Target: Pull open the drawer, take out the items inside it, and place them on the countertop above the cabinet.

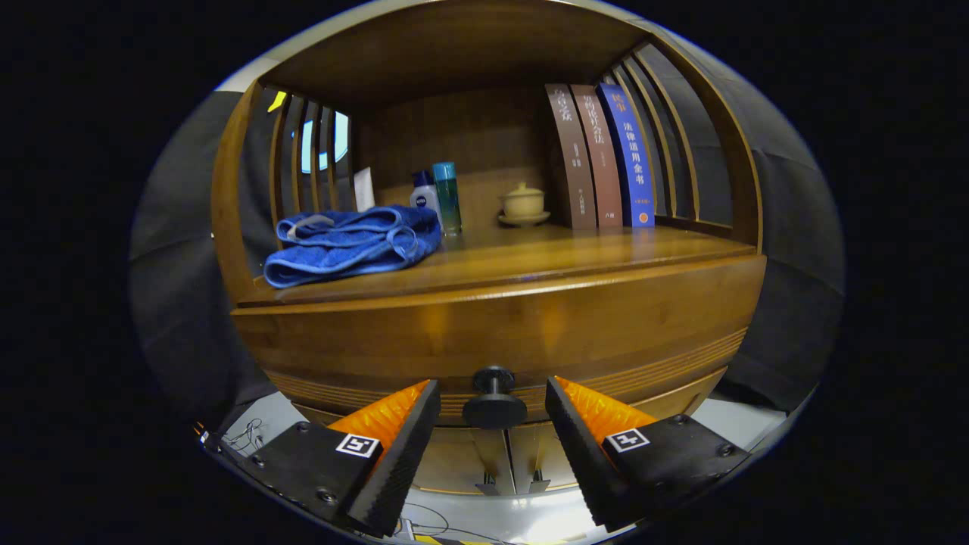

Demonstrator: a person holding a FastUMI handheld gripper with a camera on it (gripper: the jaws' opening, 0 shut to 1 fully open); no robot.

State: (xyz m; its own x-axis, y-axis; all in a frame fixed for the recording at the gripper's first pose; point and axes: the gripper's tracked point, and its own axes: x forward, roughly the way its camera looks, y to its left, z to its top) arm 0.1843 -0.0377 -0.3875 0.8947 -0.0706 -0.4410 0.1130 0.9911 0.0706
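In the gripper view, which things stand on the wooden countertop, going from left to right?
Blue towel → white bottle → teal bottle → small lidded cup on a saucer → three upright books. Below them, the open gripper has the drawer knob between its fingers, not yet touching.

Dim booth, glossy glare, fisheye-bent edges

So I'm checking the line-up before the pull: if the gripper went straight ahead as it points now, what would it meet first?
Most likely the drawer knob, which sits between the open gripper's fingers, with the drawer front right behind it. How near the knob already is cannot be judged from this view.
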